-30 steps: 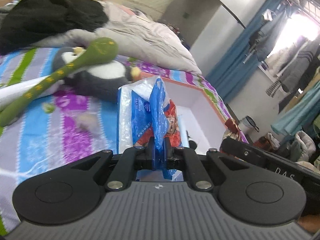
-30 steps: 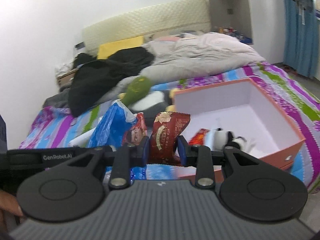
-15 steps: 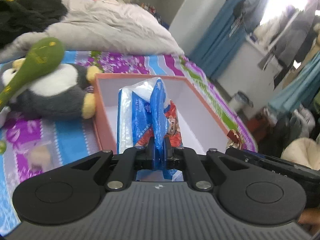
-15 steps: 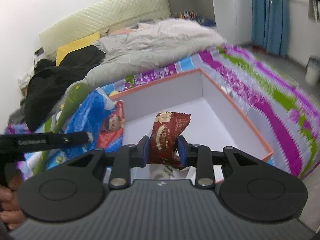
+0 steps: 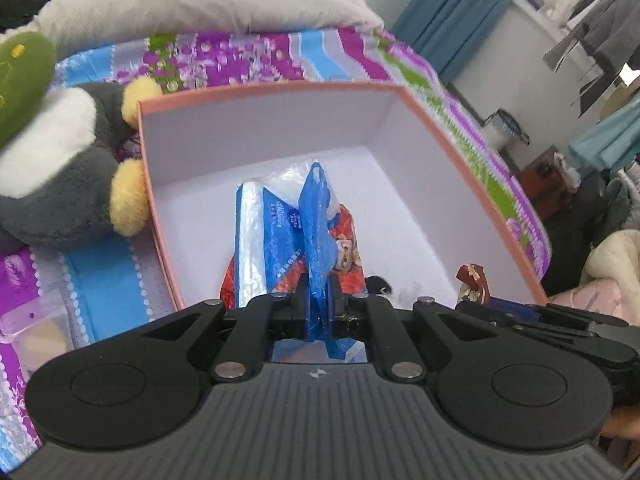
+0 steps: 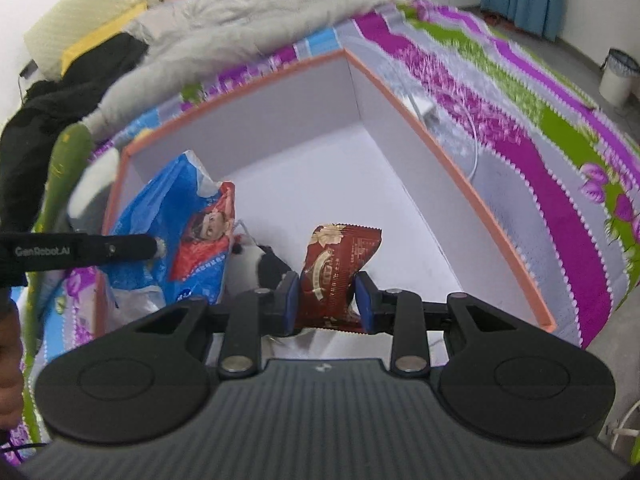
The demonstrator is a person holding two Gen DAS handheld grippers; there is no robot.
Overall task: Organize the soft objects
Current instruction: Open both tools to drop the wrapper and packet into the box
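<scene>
Best to lower both into the orange-rimmed box (image 5: 472, 148) before releasing: left gripper (image 5: 316, 304) pinching the blue snack bag (image 5: 280, 232) near its left wall, right gripper (image 6: 326, 300) pinching the red snack packet (image 6: 336, 264) over its near edge.

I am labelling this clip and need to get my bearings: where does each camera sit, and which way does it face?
Left wrist: sits on the left hand-held gripper, looking down into the box; shows its fingers shut on the blue bag, with the right gripper beside it.
Right wrist: sits on the right hand-held gripper, facing the same box toward the bed's head; shows its fingers shut on the red packet, plus the left gripper.
Shared: box, blue bag, red packet, penguin toy.
</scene>
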